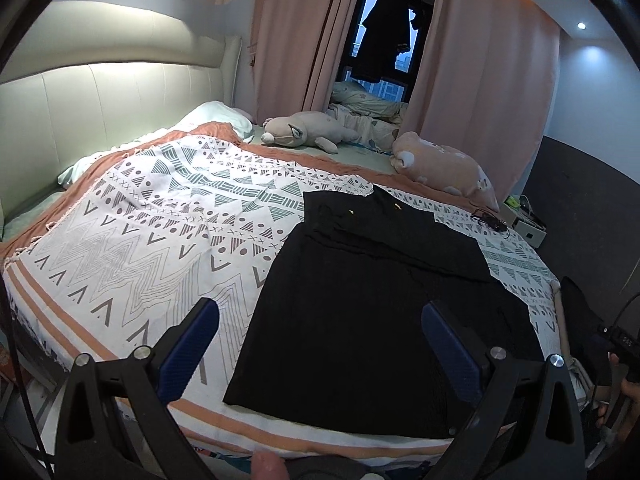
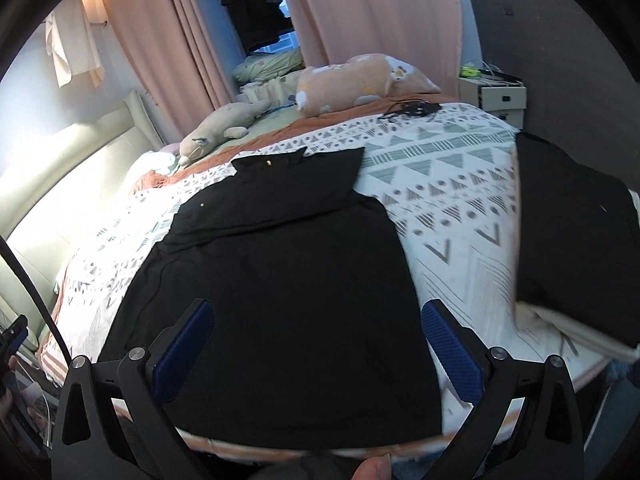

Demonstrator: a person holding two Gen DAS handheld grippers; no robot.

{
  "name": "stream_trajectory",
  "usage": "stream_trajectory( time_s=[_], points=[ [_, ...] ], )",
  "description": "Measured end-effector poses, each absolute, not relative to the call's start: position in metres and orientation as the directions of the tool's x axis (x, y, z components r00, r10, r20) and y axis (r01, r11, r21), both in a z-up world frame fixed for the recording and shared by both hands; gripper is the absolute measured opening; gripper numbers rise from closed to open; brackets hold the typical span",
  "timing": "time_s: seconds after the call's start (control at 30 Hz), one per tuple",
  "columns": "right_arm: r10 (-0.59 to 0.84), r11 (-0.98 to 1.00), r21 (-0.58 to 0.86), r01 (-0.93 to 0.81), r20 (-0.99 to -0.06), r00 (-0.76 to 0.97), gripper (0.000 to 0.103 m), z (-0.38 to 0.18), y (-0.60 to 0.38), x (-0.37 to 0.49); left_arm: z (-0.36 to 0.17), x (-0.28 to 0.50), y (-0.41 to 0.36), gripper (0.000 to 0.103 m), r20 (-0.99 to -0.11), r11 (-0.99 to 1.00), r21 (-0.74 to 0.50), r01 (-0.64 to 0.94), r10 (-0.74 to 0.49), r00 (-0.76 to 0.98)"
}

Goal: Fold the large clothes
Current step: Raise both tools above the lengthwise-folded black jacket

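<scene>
The black shirt (image 1: pixel 372 300) is lying flat on the near right of the bed (image 1: pixel 120 240); both grippers (image 1: pixel 320 344) (image 2: pixel 318 340) are hovering with jaws wide open, empty; pinching one layer risks bunching.

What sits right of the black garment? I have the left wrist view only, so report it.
Observer: A second dark garment lies at the right side of the patterned bedspread, apart from the black garment, with bare pattern between them.
Operator: Give me the right gripper's state.
Observer: The right gripper is open and holds nothing, above the near hem of the black garment.
</scene>
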State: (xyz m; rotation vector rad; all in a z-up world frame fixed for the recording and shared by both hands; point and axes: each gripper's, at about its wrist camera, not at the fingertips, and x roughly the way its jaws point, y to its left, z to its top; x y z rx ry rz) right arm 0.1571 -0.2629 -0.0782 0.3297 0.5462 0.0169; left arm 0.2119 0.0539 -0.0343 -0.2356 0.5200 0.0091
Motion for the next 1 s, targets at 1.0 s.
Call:
stream_trajectory(
  time_s=[1.0],
  points=[
    [0.317,0.767,0.634,0.100,-0.509,0.800,0.100,-0.182,-0.343,0.114,-0.148,0.162,0.097,0.103,-0.661,0.950,-0.246,-0.191,-0.020,0.750]
  ],
)
